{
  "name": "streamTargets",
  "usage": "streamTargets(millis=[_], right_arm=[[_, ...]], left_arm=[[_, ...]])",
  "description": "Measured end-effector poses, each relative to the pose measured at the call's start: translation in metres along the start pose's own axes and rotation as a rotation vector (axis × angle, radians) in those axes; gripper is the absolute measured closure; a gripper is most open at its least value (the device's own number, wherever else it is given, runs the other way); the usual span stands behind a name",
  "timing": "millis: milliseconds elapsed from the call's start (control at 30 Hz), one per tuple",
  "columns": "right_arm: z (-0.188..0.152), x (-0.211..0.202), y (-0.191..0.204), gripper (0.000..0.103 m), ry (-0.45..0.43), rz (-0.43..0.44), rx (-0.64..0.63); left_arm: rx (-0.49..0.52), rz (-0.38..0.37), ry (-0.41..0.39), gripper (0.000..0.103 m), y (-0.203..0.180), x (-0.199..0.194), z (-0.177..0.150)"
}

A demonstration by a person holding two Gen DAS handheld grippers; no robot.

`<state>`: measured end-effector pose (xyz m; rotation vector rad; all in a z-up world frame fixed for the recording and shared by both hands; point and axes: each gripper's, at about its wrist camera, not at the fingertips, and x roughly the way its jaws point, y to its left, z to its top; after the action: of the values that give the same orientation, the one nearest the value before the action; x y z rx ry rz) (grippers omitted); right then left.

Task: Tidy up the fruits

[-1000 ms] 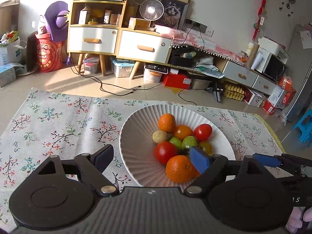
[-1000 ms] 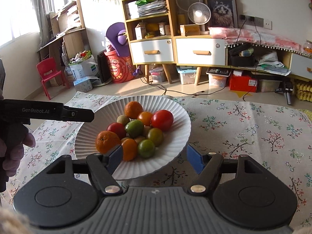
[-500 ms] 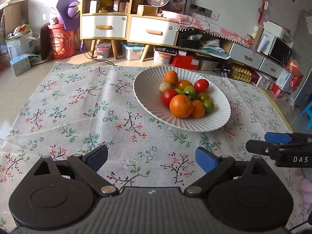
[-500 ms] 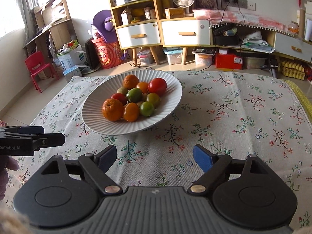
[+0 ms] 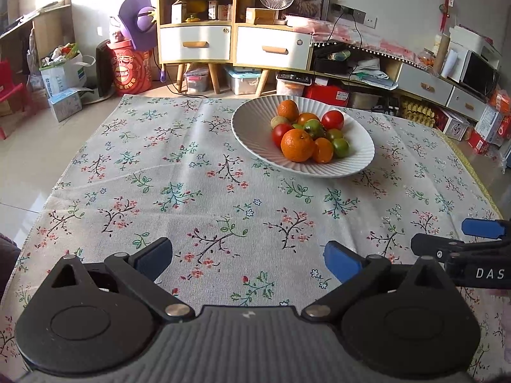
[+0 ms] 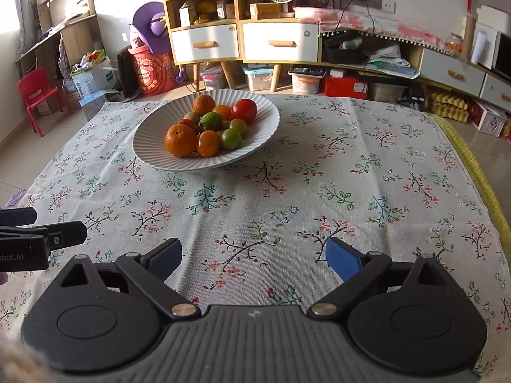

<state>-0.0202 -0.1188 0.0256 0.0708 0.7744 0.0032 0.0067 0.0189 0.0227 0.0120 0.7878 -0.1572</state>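
Fruits (image 5: 306, 134): we see oranges, tomatoes piled in white bowl (image 5: 361, 159).
Left tool (image 5: 247, 260): opening, empty.
Right tool (image 6: 254, 257): opening, empty.

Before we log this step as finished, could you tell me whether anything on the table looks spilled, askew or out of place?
Nothing stands out. All the fruit sits piled inside the white ribbed bowl, which rests flat on the floral tablecloth; no fruit lies loose on the cloth, and nothing looks spilled or damaged.
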Motion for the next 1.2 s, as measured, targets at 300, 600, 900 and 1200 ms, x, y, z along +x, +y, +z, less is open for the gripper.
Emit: streamTargets(millis=[300,600,900,1200], right_arm=[[-0.002,0.002,0.005,0.003,-0.006,-0.032,-0.008],[-0.006,0.003,0.009,0.002,0.005,-0.038,-0.018],[-0.007,0.003,0.009,0.001,0.022,-0.042,-0.012],[-0.010,0.002,0.015,0.001,0.035,-0.030,-0.036]], left_arm=[[0.027,0.027,0.028,0.002,-0.006,-0.001,-0.007],[0.029,0.062,0.032,0.002,-0.011,-0.001,-0.010],[0.029,0.063,0.040,0.002,-0.015,-0.001,-0.013],[0.031,0.071,0.035,0.002,-0.016,-0.002,-0.013]])
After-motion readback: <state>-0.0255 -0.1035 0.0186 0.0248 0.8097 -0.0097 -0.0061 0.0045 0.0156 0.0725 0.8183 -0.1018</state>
